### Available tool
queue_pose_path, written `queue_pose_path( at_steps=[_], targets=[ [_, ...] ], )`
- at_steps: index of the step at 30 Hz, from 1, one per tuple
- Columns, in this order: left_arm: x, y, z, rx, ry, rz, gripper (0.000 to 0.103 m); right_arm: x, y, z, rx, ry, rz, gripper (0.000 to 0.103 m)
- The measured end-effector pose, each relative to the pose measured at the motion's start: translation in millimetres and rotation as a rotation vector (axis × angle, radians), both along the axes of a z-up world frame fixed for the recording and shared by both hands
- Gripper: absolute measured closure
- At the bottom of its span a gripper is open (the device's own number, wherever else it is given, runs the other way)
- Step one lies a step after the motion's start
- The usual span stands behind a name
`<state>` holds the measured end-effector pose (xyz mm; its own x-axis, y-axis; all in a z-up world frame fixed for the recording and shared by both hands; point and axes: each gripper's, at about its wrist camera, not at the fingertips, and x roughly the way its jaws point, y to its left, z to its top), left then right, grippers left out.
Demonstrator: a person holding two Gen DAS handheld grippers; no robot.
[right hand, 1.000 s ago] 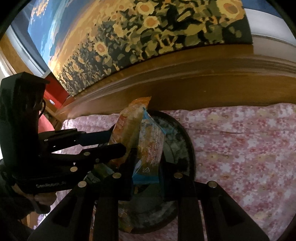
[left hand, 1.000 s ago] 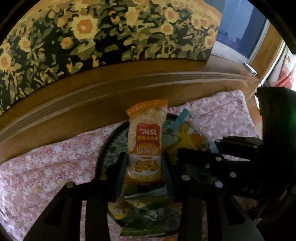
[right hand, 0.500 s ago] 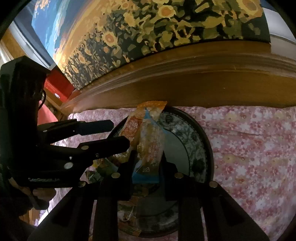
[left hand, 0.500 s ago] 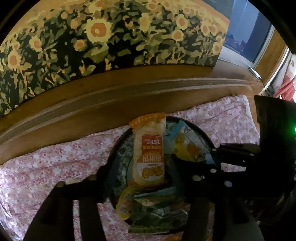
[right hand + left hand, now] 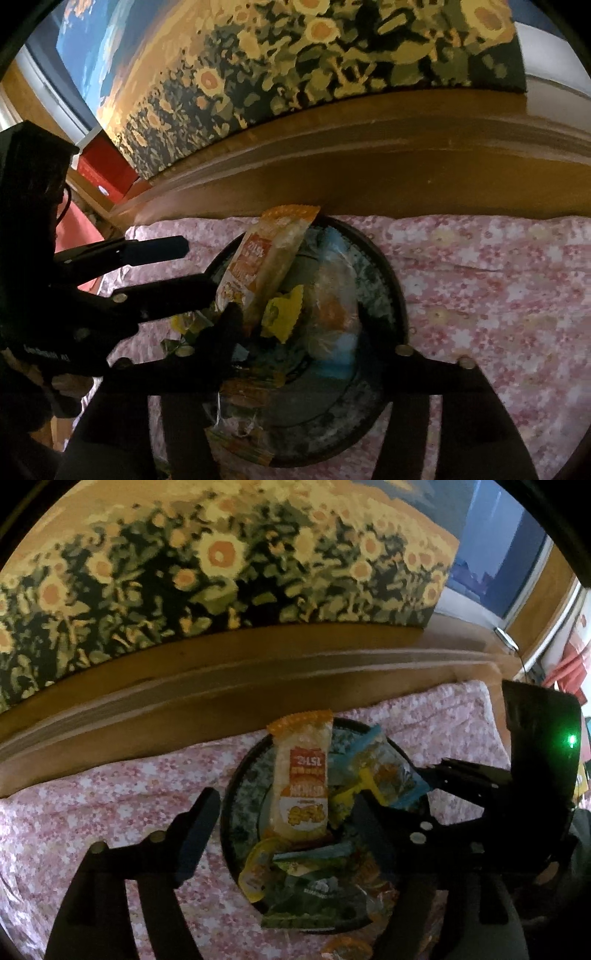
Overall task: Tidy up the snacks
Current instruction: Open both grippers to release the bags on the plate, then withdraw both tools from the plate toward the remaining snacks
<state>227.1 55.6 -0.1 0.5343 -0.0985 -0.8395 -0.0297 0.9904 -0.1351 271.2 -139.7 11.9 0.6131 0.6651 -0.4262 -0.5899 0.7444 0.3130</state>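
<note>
**Both Tongs Releasing Packets into the Round Tray**

**Key relation.** The orange snack packet (image 5: 301, 775) stands on end inside the dark round tray (image 5: 236, 805), directly ahead of the left gripper (image 5: 280, 812) and between its two fingers, with clear space on each side. Its long axis runs up and away from the gripper, and its crimped top leans at the tray's far rim, close to the wooden headboard (image 5: 258, 672). The left gripper is the nearer one to this packet. The blue-edged clear packet (image 5: 332, 306) lies ahead of the right gripper (image 5: 310, 332), between its fingers and untouched by them; the view is too blurred to give its long axis.

**Tong state.** Left gripper: jaws opening, spread wide, gripping nothing. Right gripper: jaws opening, apart, gripping nothing.

**Containers.** The tray rests on the pink floral cloth (image 5: 110, 805). It holds the two packets above, a yellow wrapper (image 5: 282, 314) between them, and a loose pile of green, yellow and orange packets at its near side.

**Judgement.** Both packets appear deposited; withdrawal should follow. The upright orange packet could tip over.
</note>
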Motion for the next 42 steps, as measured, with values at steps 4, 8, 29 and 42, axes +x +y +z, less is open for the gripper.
queue_pose_path(
  at_steps=[4,8,29,42],
  targets=[
    [-5,6,7,0.008,-0.009,0.027,0.023,-8,0,2,-0.014,-0.021,0.000,0.025],
    [-8,11,12,0.010,-0.010,0.031,0.023,-14,2,2,-0.032,-0.031,0.002,0.024],
    [-27,22,29,0.004,-0.031,0.063,0.014,-33,2,12,-0.089,-0.060,-0.012,0.019],
    [-46,17,45,0.009,-0.076,0.069,0.014,-61,-5,14,-0.101,-0.111,-0.039,0.018]
  ],
)
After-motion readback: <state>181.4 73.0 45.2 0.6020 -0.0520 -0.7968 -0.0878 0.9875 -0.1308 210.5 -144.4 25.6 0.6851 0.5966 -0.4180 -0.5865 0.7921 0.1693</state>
